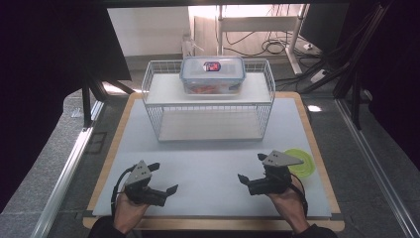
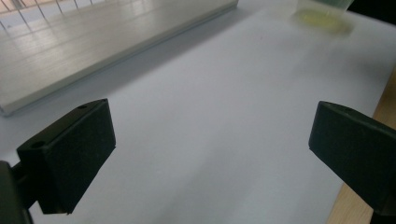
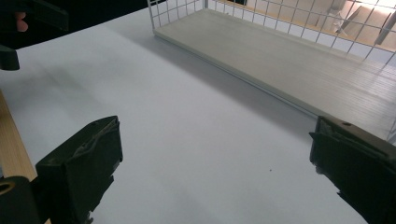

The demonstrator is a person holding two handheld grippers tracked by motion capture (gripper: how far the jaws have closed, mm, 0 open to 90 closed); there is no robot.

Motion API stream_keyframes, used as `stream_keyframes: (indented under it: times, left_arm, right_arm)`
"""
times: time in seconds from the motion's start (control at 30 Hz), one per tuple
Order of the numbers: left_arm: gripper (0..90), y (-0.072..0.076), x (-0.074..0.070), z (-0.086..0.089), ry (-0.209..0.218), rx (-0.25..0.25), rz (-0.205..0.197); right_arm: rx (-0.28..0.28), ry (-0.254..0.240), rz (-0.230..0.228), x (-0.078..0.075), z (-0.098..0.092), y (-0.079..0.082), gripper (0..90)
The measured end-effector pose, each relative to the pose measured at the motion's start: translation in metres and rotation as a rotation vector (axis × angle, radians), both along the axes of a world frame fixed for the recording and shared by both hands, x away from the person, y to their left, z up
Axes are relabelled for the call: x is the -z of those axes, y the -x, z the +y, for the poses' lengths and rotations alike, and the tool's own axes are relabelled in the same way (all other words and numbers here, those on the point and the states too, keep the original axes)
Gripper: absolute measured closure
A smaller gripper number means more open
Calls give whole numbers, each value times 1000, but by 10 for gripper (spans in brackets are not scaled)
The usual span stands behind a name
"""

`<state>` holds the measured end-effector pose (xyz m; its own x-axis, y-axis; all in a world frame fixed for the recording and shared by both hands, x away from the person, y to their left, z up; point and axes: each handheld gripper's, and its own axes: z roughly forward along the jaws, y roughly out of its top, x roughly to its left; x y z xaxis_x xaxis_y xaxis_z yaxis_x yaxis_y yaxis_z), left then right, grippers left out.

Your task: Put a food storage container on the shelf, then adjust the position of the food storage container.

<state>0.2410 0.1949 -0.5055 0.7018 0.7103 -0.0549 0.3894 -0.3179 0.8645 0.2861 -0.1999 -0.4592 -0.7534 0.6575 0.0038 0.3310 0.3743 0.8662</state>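
A white wire rack (image 1: 151,106) stands at the back of the white mat. On its top shelf sits a clear food box (image 1: 212,75) with a grey-blue lid and something orange-red inside. My left gripper (image 1: 164,177) is held low over the mat's front left, open and holding nothing. My right gripper (image 1: 251,167) hovers at the front right, also open and holding nothing. In the left gripper view the left gripper (image 2: 210,149) has its jaws wide apart over bare mat. In the right gripper view the right gripper (image 3: 215,163) faces the rack's lower shelf (image 3: 289,60).
A yellow-green round disc (image 1: 303,163) lies flat on the mat just right of my right gripper; the disc (image 2: 322,16) also shows far off in the left gripper view. The wooden table edge (image 1: 111,153) frames the mat. Cables and a desk stand behind the rack.
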Motion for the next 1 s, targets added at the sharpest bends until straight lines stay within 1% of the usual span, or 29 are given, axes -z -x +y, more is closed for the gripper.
stream_keyframes:
  times: [0.03,0.07,0.1,0.13,0.17,0.2,0.23,0.3,0.4,0.5,0.57,0.6,0.63,0.67,0.7,0.73,0.77,0.8,0.83,0.87,0.9,0.93,1.0]
  left_arm:
    - [5,0,0,0,0,0,0]
    - [5,1,2,-1,-14,-1,3]
    - [5,2,4,-2,-23,3,7]
    - [4,3,6,-3,-37,6,14]
    - [4,3,6,-3,-37,6,14]
    - [4,4,7,-4,-44,6,14]
    - [3,4,8,-5,-52,9,11]
    - [3,4,8,-6,-72,2,-6]
    - [3,5,8,-6,-69,0,-16]
    - [4,5,7,-4,-63,-8,-27]
    - [4,5,7,-3,-56,-9,-23]
    - [4,5,8,-3,-57,-10,-23]
    - [5,5,8,-3,-59,-11,-23]
    - [5,5,8,-3,-59,-10,-22]
    - [5,5,8,-3,-59,-8,-22]
    - [6,5,8,-3,-62,-7,-23]
    - [7,5,8,-4,-65,-8,-26]
    - [7,5,8,-4,-65,-8,-26]
    - [7,5,8,-4,-65,-9,-26]
    - [7,5,8,-3,-65,-9,-26]
    - [9,5,8,-3,-65,-9,-26]
    - [9,4,8,-3,-64,-10,-25]
    - [11,4,8,-3,-63,-9,-23]
  right_arm:
    - [0,0,0,0,0,0,23]
    - [-3,2,9,4,-1,3,24]
    - [-3,2,9,4,-1,3,24]
    - [-2,18,20,10,-2,6,25]
    - [-4,29,27,13,-2,7,25]
    - [-4,29,27,13,-2,7,25]
    - [-4,59,36,20,-2,7,25]
    - [3,78,48,24,-3,5,25]
    - [18,77,81,27,-4,2,24]
    - [34,93,92,28,-4,1,9]
    - [51,105,103,28,-5,-1,0]
    - [51,105,103,28,-5,-1,0]
    - [58,85,144,25,-7,-3,14]
    - [58,85,144,25,-7,-3,14]
    - [56,85,156,23,-8,-3,26]
    - [61,94,147,21,-9,-3,40]
    - [81,115,115,16,-11,-2,96]
    - [81,115,115,16,-11,-2,96]
    - [100,106,118,11,-17,-3,218]
    - [98,99,127,9,-21,-4,276]
    - [98,99,127,9,-21,-4,276]
    - [115,105,124,4,-29,-6,402]
    - [129,99,120,0,-38,-9,506]
